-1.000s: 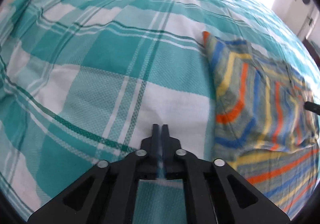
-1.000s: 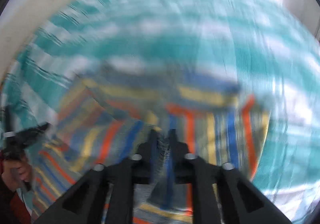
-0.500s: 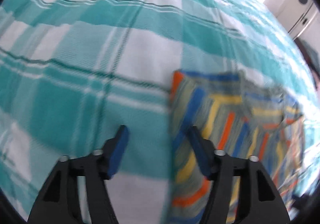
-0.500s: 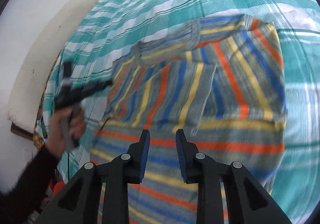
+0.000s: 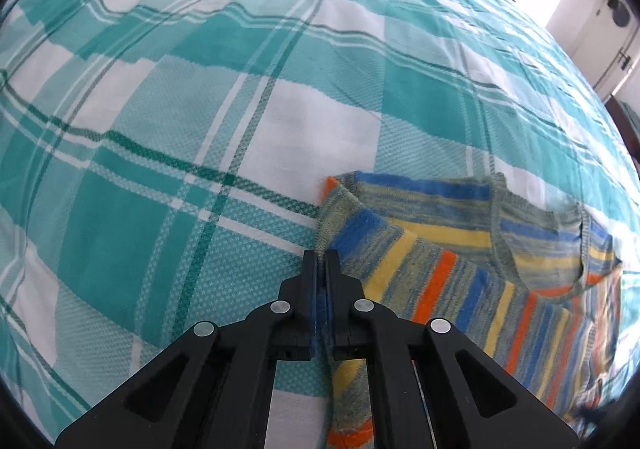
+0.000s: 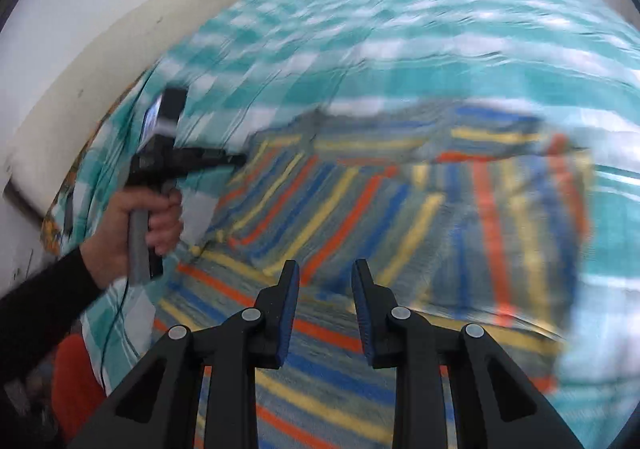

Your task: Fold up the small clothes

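A small striped knit top [image 5: 472, 277] in blue, yellow, orange and grey lies on the bed, partly folded. My left gripper [image 5: 320, 261] is shut on the top's left edge near the sleeve fold. In the blurred right wrist view the same top [image 6: 400, 217] spreads across the middle. My right gripper [image 6: 325, 273] is open and empty above the top's lower part. The left gripper [image 6: 236, 160] shows there too, held by a hand at the top's left edge.
A teal and white plaid bedspread [image 5: 200, 129] covers the bed. A white wall and pale headboard [image 6: 100, 61] lie at the left. A doorway and wall [image 5: 592, 9] stand beyond the bed's far right. Something red [image 6: 76, 381] lies low beside the bed.
My left gripper went from shut to open, moved onto the top's left edge, and shut on it. My right gripper let go of the top, opened wider and swung.
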Tool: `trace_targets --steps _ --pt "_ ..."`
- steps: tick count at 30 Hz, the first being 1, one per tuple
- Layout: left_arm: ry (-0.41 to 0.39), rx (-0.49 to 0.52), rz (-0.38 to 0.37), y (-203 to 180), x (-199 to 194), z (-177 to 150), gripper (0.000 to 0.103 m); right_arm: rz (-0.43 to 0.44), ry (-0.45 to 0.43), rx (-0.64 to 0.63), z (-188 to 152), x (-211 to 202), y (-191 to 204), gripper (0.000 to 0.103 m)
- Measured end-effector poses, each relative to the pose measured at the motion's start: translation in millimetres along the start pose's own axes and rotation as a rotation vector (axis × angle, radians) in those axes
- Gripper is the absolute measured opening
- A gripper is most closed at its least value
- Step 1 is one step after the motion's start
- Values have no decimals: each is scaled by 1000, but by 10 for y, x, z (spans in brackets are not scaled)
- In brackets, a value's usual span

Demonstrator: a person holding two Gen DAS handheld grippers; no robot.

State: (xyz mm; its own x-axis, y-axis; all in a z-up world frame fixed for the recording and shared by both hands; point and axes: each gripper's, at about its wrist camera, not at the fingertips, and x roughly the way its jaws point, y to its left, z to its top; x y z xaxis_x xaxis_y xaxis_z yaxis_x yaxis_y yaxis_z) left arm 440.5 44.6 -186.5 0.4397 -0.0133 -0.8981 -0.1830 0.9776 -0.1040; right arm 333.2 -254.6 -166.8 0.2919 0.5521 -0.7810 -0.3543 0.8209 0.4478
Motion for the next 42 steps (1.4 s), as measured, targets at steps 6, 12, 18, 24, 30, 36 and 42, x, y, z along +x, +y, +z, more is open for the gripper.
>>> trace_targets --steps 6,12,18,24,30,36,42 --pt "-58 103 35 91 -570 -224 42 -55 70 28 -125 116 -35 37" --pt "-47 185 -90 113 -1304 -1329 67 -109 163 -40 -678 -104 134 55" --pt "112 335 -91 -103 -1557 -2754 68 -172 197 -56 -1641 -635 340 56" --pt "101 453 107 -236 -1753 -3427 79 -252 183 -4 -2646 -1271 370 56" --pt "111 353 92 -74 -1719 -3428 92 -252 146 53 -2880 -1423 336 57" --pt "112 277 80 16 -1687 -3416 98 -234 104 82 -2910 -1421 334 58" --pt "70 275 91 51 -1862 -3512 98 -221 87 106 -2904 -1411 328 61"
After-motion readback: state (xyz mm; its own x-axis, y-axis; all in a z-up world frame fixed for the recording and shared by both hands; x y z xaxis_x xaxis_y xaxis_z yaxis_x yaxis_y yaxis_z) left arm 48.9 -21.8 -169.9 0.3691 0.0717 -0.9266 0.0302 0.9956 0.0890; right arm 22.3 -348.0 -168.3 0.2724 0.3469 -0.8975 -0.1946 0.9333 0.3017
